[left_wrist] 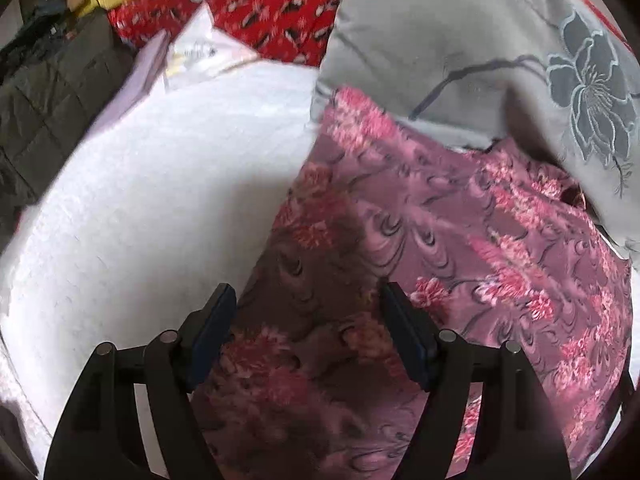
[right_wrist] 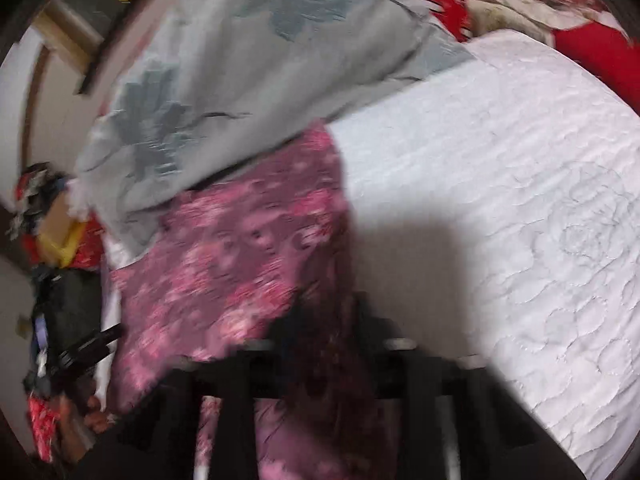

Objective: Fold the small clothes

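A pink and mauve flowered garment [left_wrist: 420, 240] lies on the white quilted bed [left_wrist: 140, 200]. My left gripper [left_wrist: 308, 300] is open and hovers over the garment's near left part, with cloth between and under its fingers. In the right wrist view, which is blurred, the same garment [right_wrist: 240, 248] lies left of centre, and my right gripper [right_wrist: 324, 320] has a dark fold of it between its fingers. The blur hides whether the jaws are closed on it. The left gripper shows at the left edge of that view [right_wrist: 92, 344].
A grey pillow with a dark flower print [left_wrist: 500, 60] lies over the garment's far edge; it also shows in the right wrist view [right_wrist: 240, 60]. Red patterned cloth [left_wrist: 260, 8] lies behind. A dark quilted jacket [left_wrist: 48, 100] is at the left. Bare white bed [right_wrist: 500, 220] stretches to the right.
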Available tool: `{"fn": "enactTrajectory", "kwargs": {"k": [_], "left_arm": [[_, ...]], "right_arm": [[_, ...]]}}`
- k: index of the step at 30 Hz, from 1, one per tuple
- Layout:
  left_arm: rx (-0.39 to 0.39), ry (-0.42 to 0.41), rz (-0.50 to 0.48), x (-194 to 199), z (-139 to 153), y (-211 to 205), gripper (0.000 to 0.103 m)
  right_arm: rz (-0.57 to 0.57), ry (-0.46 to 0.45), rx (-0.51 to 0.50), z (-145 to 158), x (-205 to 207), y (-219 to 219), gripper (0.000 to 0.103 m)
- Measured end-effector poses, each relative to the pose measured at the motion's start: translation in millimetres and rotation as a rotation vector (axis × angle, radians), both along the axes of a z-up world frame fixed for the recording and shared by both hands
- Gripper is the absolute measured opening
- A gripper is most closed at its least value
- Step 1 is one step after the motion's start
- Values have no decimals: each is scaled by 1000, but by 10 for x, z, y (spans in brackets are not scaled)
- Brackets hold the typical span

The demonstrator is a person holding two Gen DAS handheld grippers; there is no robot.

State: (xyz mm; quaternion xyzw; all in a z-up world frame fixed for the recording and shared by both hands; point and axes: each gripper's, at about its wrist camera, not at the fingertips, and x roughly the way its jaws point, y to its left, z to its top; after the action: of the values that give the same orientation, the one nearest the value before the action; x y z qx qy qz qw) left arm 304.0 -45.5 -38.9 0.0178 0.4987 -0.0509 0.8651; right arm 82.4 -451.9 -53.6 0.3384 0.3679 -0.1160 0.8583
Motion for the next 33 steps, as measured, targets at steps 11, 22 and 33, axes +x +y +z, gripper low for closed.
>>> {"fn": "enactTrajectory", "kwargs": {"k": [11,22,33], "left_arm": [[-112,-16,127,109,166,690,81],[-21,76,-8,117,-122,496,82],[-168,-21,-12,-5,128,550,82]], "right_arm": [[-56,34,-107,214,-197,140,12],[-25,108,-137,54,-186,421,33],[-139,92,-112,258,554,-123,45]]}}
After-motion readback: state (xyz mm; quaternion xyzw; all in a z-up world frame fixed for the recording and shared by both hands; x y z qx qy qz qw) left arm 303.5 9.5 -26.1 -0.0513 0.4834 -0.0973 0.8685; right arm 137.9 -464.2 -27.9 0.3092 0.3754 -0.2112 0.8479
